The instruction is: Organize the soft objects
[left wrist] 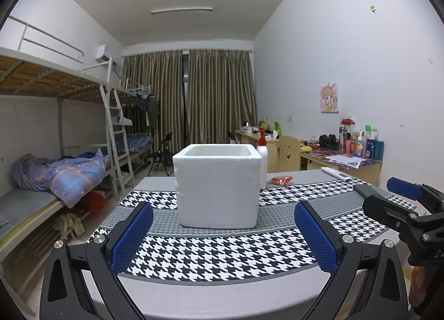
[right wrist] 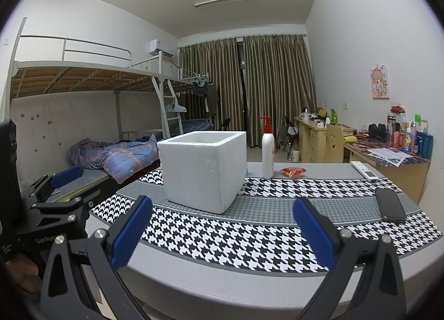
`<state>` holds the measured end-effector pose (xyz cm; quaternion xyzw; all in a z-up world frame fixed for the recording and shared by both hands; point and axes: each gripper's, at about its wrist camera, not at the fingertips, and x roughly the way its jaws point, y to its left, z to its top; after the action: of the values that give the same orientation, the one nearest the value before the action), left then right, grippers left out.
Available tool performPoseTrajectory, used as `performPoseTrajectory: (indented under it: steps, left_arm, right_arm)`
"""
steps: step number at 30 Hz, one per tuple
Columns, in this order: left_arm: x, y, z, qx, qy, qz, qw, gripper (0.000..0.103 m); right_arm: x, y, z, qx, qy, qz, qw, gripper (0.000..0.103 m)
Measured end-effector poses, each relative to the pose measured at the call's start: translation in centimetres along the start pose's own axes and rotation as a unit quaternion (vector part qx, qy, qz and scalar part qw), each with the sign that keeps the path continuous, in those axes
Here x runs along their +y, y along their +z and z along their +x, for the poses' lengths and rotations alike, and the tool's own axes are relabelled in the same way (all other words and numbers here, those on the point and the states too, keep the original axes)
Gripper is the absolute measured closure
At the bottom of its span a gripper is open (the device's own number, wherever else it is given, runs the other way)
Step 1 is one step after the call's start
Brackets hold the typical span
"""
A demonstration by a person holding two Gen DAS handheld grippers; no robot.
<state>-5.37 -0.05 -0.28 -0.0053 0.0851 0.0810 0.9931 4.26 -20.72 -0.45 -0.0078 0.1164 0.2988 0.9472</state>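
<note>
Two handheld grippers hover low over the near edge of a cloth-covered table [left wrist: 222, 300], both spread wide and holding nothing, with no soft object yet picked up. Straight ahead of the left gripper [left wrist: 223, 234] stands a white foam box [left wrist: 217, 189], open at the top and set squarely on the houndstooth cloth [left wrist: 222, 253], likely the bin meant to receive the soft things; from the right gripper [right wrist: 222, 232] it sits ahead and slightly to the left. The only soft item in view, a small red packet [right wrist: 293, 172], lies well beyond the right gripper and a little right of its line, just beside a white pump bottle [right wrist: 267, 153] that stands upright next to the box. A dark phone [right wrist: 390, 204] rests ahead and right of the right gripper near the table's right edge, with a white remote [right wrist: 363, 171] farther back. Between both tools and the box the cloth is bare, giving open room to advance; a reach for the packet probably has to pass between bottle and phone. The right gripper shows at the right of the left camera's view, well apart from its partner.
</note>
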Motion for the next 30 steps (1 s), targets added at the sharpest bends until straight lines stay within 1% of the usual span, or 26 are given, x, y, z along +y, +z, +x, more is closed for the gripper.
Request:
performPoseTrajectory:
  steps: [10, 30]
  left_arm:
    - [-0.05, 0.36, -0.66, -0.011, 0.005, 0.004, 0.9999, 0.001]
    - [0.1, 0.22, -0.27, -0.004, 0.005, 0.007, 1.0, 0.001]
  right_arm:
    - [0.19, 0.1, -0.53, -0.007, 0.001, -0.004, 1.0, 0.001]
    - [0.24, 0.21, -0.39, -0.005, 0.0, -0.007, 1.0, 0.001]
